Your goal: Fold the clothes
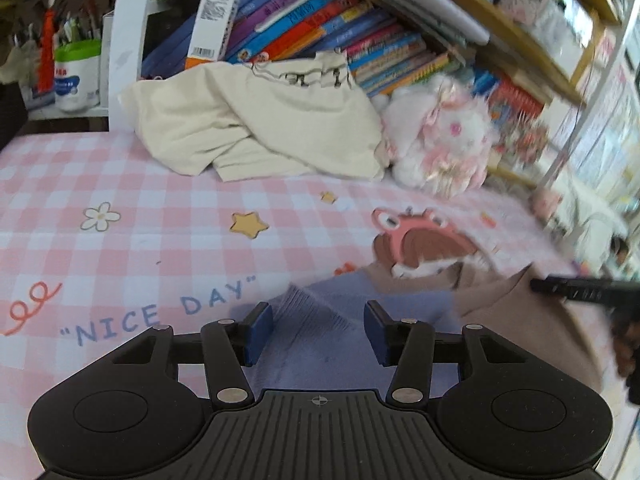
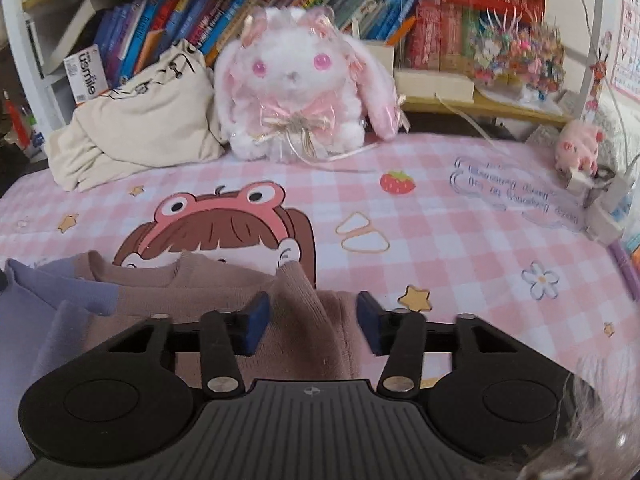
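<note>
A knit sweater lies on the pink checked sheet, lavender on one side and mauve-brown on the other. My left gripper hovers over the lavender part. Its blue pads stand apart, with flat fabric and a slanting ribbed edge between them and neither pad pressing on it. My right gripper is at the mauve shoulder. A raised ridge of knit fills the gap between its pads, and they pinch it. In the left wrist view the right gripper shows as a dark bar at the right edge.
A cream cloth bag and a white and pink plush rabbit sit at the back of the bed against a shelf of books. A small pink plush and chargers lie at the far right.
</note>
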A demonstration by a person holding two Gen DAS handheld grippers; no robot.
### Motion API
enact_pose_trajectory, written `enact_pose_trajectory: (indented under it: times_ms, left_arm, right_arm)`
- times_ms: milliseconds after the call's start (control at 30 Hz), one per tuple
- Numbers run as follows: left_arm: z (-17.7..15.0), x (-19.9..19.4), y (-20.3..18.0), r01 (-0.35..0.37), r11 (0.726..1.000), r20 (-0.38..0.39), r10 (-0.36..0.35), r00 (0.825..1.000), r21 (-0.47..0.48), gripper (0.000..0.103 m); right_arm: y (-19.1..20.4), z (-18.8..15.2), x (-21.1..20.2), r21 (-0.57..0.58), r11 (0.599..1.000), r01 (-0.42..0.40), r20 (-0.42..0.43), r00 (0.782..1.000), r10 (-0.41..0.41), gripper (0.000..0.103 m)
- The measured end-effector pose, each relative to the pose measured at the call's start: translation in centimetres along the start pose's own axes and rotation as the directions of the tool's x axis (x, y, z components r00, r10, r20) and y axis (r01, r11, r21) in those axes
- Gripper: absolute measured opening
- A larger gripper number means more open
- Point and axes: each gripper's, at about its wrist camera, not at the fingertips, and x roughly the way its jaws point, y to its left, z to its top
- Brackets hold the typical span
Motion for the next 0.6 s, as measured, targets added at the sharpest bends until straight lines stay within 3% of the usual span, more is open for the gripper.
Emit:
enact_pose_trajectory:
  times_ms: [33, 67, 100, 133, 267, 300, 400, 467, 600]
  left_arm:
    - [-0.1, 0.3, 0.0, -0.007, 1.000, -0.009, 0.007, 1.000, 0.010, 0.047]
    - [-0.3, 0.6, 0.1, -0.013, 1.000, -0.015, 0.013, 1.000, 0.020, 0.036]
    - [-0.3, 0.4, 0.4, -0.007, 1.000, -0.005, 0.007, 1.000, -0.001, 0.004]
    - [-0.1, -0.1, 0.8, 0.004, 0.999, 0.012, -0.004, 1.000, -0.036, 0.003]
    - [0.4, -2.3, 2.5, 0.063, 0.981, 0.110, -0.043, 0.993, -0.182, 0.003]
    - [0.4, -2.2, 2.8, 0.054, 0.980, 0.107, -0.034, 0.994, -0.191, 0.003]
    - [-0.2, 0.3, 3.0, -0.008, 0.989, 0.015, 0.010, 1.000, -0.148, 0.003]
    - [-0.7, 1.4, 3.0, -0.036, 0.991, -0.006, 0.035, 0.999, -0.130, 0.004]
    - [-0.9, 1.4, 3.0, -0.043, 0.989, 0.006, 0.044, 0.999, -0.139, 0.006]
  right_arm:
    - [-0.1, -0.2, 0.3, 0.005, 1.000, -0.008, -0.009, 1.000, 0.008, 0.028]
    - [-0.1, -0.3, 0.6, 0.006, 1.000, -0.016, -0.012, 1.000, 0.016, 0.015]
    - [0.0, -0.4, 0.8, 0.006, 1.000, -0.021, -0.014, 1.000, 0.021, 0.012]
    - [0.0, -0.5, 0.8, 0.011, 1.000, -0.013, -0.012, 1.000, 0.013, 0.007]
    - [-2.0, 0.6, -1.8, 0.222, 0.970, -0.103, 0.083, 0.993, 0.087, 0.006]
    - [-2.5, 0.8, -2.2, 0.262, 0.957, -0.124, 0.101, 0.990, 0.101, 0.006]
    - [-2.7, 1.0, 0.4, 0.225, 0.969, -0.101, 0.001, 0.995, 0.103, 0.006]
    - [-2.7, 0.4, 2.5, 0.220, 0.972, -0.081, -0.056, 0.994, 0.096, 0.007]
    - [-2.9, 0.0, 2.6, 0.251, 0.964, -0.091, -0.027, 0.995, 0.101, 0.007]
